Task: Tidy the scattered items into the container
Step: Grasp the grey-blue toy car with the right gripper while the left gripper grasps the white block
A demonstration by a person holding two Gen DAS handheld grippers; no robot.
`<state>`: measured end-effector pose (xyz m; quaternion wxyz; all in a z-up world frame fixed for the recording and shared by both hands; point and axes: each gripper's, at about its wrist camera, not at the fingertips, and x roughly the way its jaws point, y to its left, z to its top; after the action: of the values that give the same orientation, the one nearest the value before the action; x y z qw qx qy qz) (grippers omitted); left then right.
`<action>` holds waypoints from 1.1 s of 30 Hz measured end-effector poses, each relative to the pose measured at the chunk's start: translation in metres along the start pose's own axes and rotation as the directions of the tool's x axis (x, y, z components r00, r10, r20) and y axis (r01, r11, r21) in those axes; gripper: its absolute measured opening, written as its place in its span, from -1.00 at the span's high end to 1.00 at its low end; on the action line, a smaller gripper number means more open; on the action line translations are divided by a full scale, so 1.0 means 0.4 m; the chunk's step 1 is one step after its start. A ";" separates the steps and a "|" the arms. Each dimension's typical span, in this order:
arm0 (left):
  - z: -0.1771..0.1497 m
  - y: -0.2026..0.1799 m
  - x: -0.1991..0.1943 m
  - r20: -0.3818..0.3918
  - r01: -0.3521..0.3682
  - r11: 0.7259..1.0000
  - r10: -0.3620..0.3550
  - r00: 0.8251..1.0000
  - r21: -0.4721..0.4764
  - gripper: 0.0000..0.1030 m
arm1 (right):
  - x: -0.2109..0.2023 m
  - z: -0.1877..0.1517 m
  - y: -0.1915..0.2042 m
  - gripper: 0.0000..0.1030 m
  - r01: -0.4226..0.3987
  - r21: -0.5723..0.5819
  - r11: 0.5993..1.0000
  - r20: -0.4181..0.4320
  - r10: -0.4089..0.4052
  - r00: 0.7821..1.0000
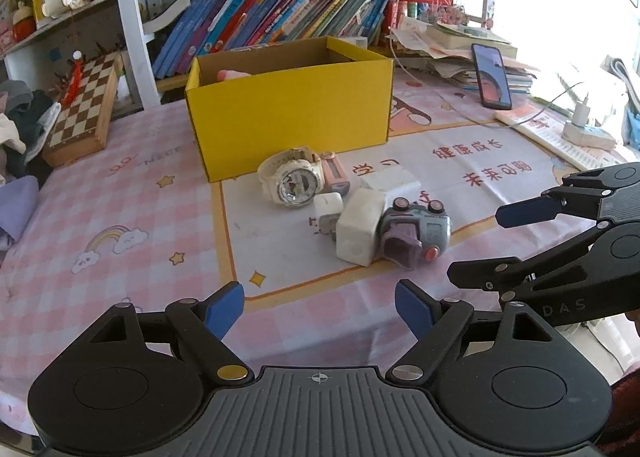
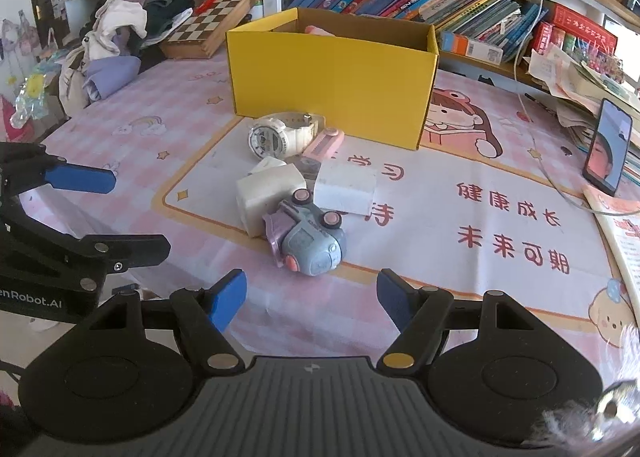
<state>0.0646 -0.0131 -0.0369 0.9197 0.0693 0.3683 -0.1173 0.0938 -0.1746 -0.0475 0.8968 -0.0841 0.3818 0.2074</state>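
Box: yellow cardboard box (image 1: 288,113), open on top, long side facing the grippers, standing on the pink checked tablecloth (image 1: 120,217); something pink shows inside.
Watch: white wristwatch (image 1: 291,181) lying just in front of the box, dial up, strap curled behind it.
Pink item: slim pink gadget (image 1: 335,174) beside the watch, long axis running toward the box.
Blocks: white blocks (image 2: 267,193) bunched together, touching.
Toy: grey-purple toy camera (image 2: 306,239) tipped over, leaning against a block.
Left gripper (image 1: 320,307): jaws apart, nothing between them, hovering short of the pile.
Right gripper (image 2: 312,297): jaws apart, empty, near the toy.
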 end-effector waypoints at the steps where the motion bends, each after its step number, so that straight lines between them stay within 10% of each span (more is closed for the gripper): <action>1: 0.002 0.002 0.002 -0.001 0.000 1.000 0.000 1.000 -0.003 -0.63 | 0.005 0.002 -0.001 -0.33 -0.002 -0.001 1.000 -0.002 0.002 1.000; 33: 0.065 0.004 0.109 -0.026 0.049 0.999 -0.049 0.998 0.001 -0.05 | 0.095 0.057 -0.065 0.06 -0.013 -0.027 1.000 -0.028 0.013 1.000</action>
<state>0.1128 -0.0243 -0.0483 0.9115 0.0626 0.3818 -0.1394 0.1437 -0.1792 -0.0593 0.8887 -0.0966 0.3921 0.2172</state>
